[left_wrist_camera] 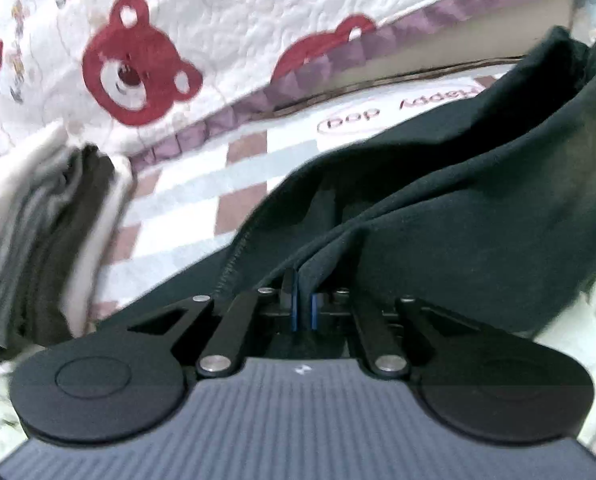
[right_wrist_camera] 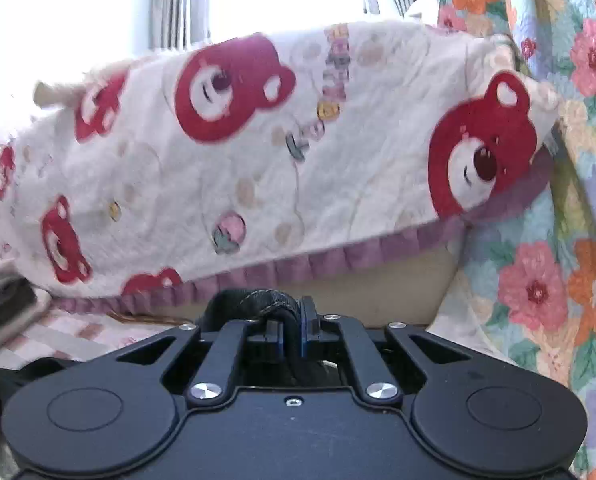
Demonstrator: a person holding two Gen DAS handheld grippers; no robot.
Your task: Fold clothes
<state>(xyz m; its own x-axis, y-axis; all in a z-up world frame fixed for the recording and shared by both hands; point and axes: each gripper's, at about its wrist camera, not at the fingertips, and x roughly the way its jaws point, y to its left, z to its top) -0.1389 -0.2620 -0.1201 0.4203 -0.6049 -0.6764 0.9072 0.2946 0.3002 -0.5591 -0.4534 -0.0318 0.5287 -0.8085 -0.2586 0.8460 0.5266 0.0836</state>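
In the left wrist view, our left gripper (left_wrist_camera: 304, 280) has its fingers pinching the hem of a dark green garment (left_wrist_camera: 458, 200), which drapes toward 2 o'clock over the checked bed sheet (left_wrist_camera: 201, 200); folded clothes (left_wrist_camera: 45, 232) lie at 9 o'clock. In the right wrist view, our right gripper (right_wrist_camera: 293, 320) pinches its stitched edge. It looks soft, light and floppy, best held at the hems. No containers show.

The left gripper (left_wrist_camera: 302, 308) is built of black linkage bars joined by silver screws, with blue-edged pads, round black discs and a grey ribbed housing. The right gripper (right_wrist_camera: 293, 334) is made alike, its housing smooth and black.
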